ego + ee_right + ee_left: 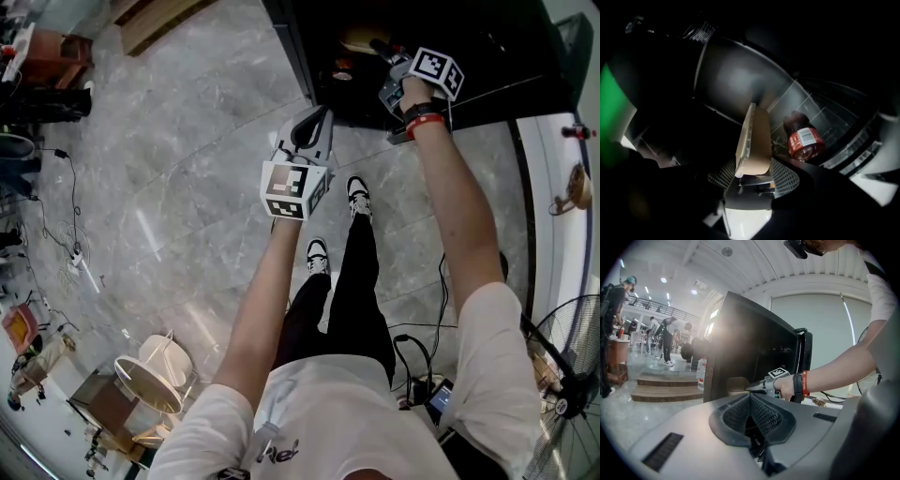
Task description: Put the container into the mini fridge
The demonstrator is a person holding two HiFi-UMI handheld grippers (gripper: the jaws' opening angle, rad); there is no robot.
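The tan, flat container [753,140] stands on edge between the mesh pads of my right gripper [753,172], which is shut on it. It is inside the dark mini fridge [731,79], next to a dark bottle with a red label [804,140] lying on a clear shelf. From the head view, the right gripper [382,58] reaches into the open black mini fridge [487,56], and the container [359,39] shows just ahead of it. My left gripper [314,120] hangs shut and empty over the floor in front of the fridge. In its own view the left gripper [751,397] faces the fridge [750,343] and the container [737,385].
The person's shoes [358,195] stand on the grey marble floor before the fridge. A standing fan [572,375] is at the right and a white fan [155,375] at the lower left. Cables [70,216] trail at the left. Wooden steps [665,385] and people are far off.
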